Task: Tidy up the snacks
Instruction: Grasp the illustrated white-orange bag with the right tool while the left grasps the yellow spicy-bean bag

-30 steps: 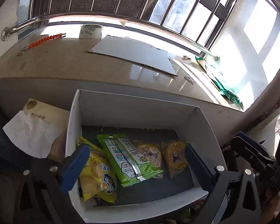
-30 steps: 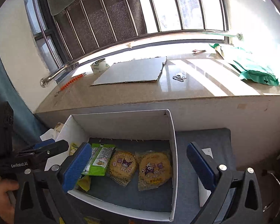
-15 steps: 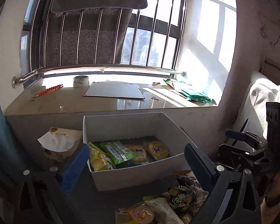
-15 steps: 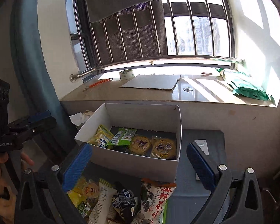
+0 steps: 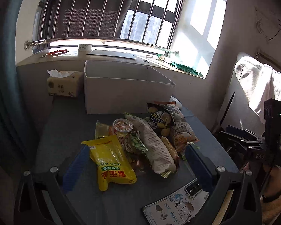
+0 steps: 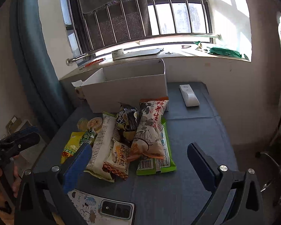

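Note:
A pile of snack packets lies on the blue table in front of a white cardboard box (image 5: 127,91), also in the right wrist view (image 6: 125,91). The pile holds a yellow bag (image 5: 110,159), a long white packet (image 5: 155,146), a small jelly cup (image 5: 123,126), a black chip bag (image 5: 160,120), an orange-and-white bag (image 6: 149,129) and a green packet (image 6: 159,161). My left gripper (image 5: 135,166) is open and empty, low over the near side of the pile. My right gripper (image 6: 138,161) is open and empty, just before the pile.
A phone in a cartoon case (image 5: 176,202) lies at the table's near edge, also in the right wrist view (image 6: 103,208). A tissue pack (image 5: 63,84) stands left of the box. A white remote (image 6: 188,95) lies right of it. The window sill is behind.
Both grippers have pulled back and down from over the box to the near side of the table. The box's inside is out of sight and the snack pile fills the foreground.

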The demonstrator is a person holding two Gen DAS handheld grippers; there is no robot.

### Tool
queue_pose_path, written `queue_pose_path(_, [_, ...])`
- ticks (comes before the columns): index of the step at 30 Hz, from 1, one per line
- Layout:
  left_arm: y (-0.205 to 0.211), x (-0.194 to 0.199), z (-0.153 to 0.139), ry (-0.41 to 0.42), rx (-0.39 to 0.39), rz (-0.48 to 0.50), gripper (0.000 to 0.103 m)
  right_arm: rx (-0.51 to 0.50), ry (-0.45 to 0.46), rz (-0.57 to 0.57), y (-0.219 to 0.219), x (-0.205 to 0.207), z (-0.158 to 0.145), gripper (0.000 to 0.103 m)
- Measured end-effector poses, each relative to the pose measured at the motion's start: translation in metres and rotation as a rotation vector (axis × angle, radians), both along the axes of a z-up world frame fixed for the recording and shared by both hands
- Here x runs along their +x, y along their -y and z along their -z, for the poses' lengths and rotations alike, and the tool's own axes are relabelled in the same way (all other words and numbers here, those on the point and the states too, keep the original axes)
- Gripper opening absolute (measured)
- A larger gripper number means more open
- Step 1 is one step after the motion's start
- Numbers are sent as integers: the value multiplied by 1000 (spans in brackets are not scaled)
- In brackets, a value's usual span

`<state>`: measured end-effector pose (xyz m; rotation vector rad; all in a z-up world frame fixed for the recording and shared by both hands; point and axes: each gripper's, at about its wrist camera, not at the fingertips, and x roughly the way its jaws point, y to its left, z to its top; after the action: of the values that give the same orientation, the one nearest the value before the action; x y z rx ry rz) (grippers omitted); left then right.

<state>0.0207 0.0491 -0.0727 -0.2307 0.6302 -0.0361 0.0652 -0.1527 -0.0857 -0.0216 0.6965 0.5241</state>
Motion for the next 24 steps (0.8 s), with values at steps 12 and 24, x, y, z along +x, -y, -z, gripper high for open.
queue_pose_path(12, [3,1,15,-60,-6,18,103,-156,-27,-1,-18,14,27,103])
queue_pose_path(24, [12,3,29,-104,48,46,103,-314,-86,-55,-65,87,58,103])
